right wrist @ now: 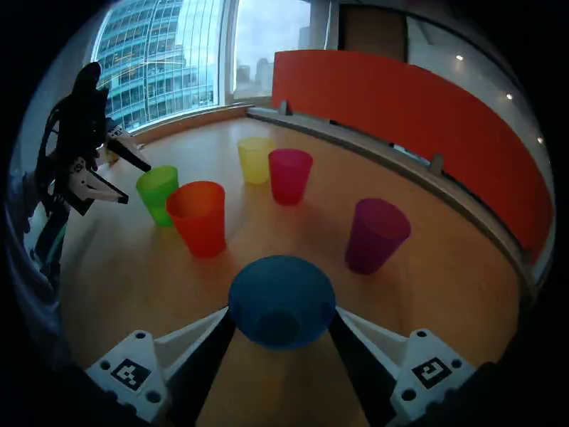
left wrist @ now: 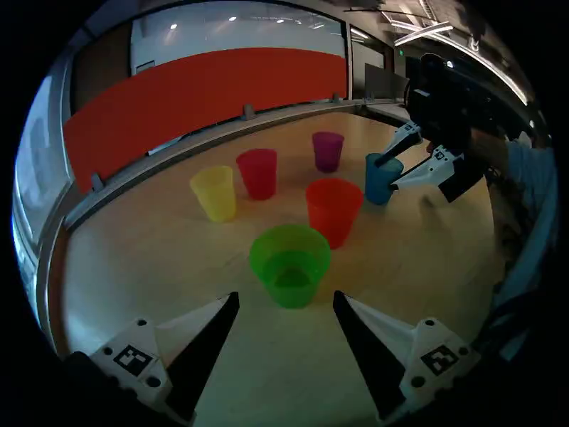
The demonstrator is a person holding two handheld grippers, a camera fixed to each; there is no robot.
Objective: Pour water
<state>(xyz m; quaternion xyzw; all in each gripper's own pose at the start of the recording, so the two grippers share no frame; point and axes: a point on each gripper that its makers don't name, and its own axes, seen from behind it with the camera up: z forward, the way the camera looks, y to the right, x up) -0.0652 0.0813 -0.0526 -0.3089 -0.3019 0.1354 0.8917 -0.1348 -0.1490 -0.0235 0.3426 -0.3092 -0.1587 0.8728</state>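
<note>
Several coloured plastic cups stand upright on the wooden table. A green cup sits just ahead of my left gripper, which is open with a fingertip on either side of the cup's base. In the right gripper view, a blue cup stands between the fingers of my right gripper. That gripper is open wide, with its fingers close along the cup's walls. The left gripper view also has the right gripper straddling the blue cup. From the right gripper view, the left gripper is beside the green cup.
An orange cup, a yellow cup, a pink-red cup and a purple cup stand between the two grippers. A red partition runs along the table's far edge. Windows lie beyond. A sleeve is at the left.
</note>
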